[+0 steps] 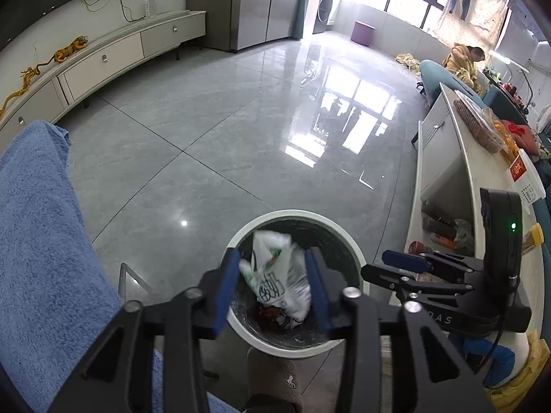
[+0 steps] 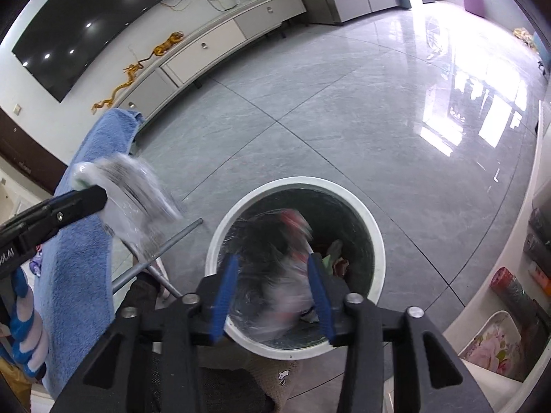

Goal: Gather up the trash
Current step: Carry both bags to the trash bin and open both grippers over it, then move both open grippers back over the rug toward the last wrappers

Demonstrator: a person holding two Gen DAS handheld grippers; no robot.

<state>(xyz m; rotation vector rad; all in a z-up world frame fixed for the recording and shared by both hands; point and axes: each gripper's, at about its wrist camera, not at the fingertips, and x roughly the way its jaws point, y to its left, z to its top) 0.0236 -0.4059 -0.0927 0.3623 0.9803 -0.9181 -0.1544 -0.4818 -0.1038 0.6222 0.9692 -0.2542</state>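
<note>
Blue-padded fingers (image 1: 230,289) of the left gripper (image 1: 273,287) stand wide apart over the white-rimmed bin (image 1: 351,246), and a white printed plastic bag (image 1: 275,275) lies between them, though whether they touch it I cannot tell. Seen from the right wrist, the right gripper (image 2: 275,292) is also spread, with a blurred clear wrapper (image 2: 292,275) apparently dropping into the bin. Judging by this, light plastic could snag a pad or drift past the rim onto the tiled floor (image 1: 206,130).
</note>
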